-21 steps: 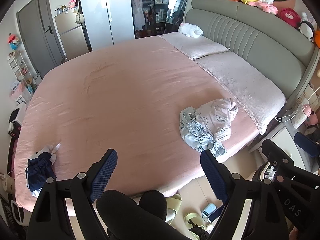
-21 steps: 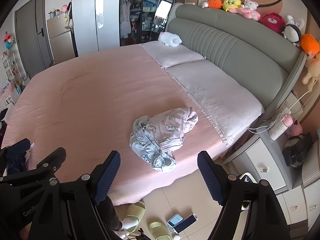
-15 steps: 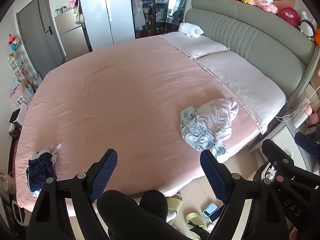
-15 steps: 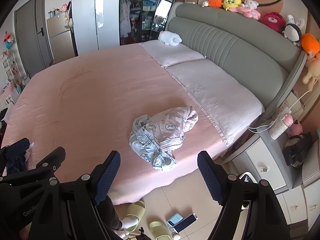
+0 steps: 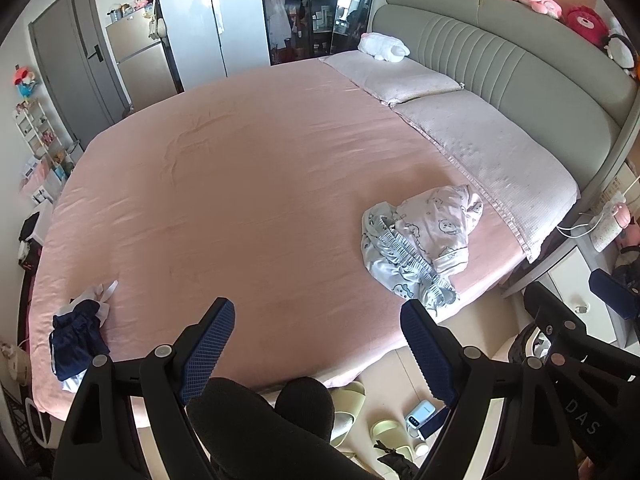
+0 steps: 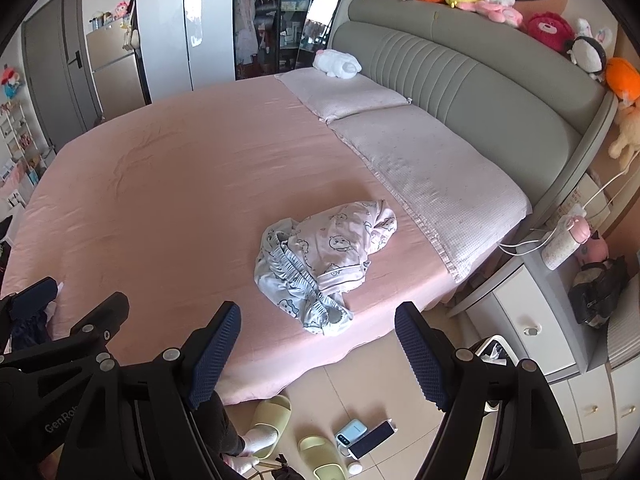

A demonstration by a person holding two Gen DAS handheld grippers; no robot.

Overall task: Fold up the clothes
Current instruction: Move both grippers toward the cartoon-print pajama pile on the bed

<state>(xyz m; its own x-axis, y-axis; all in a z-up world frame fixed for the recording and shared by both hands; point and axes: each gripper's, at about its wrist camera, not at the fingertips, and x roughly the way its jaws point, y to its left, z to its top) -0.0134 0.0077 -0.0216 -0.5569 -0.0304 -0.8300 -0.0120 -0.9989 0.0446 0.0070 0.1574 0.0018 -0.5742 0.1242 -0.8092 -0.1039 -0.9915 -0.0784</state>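
A broad pink bed (image 5: 248,200), its smooth sheet lightly creased, lies mostly bare from the padded grey headboard (image 6: 460,80) to the near edge. A crumpled, soft printed pajama set (image 6: 320,264) sits by that edge near the pillows; a dark blue garment (image 5: 76,336) bunches at the opposite corner. The left gripper (image 5: 316,344) and right gripper (image 6: 318,352) hover spread wide, nothing between their textured blue pads.

The navy garment (image 5: 76,336) near the bed's left edge is bunched over something white, its type unclear, and in the right wrist view the left gripper (image 6: 32,300) mostly hides it; wardrobe contents (image 6: 276,20) are too small to identify
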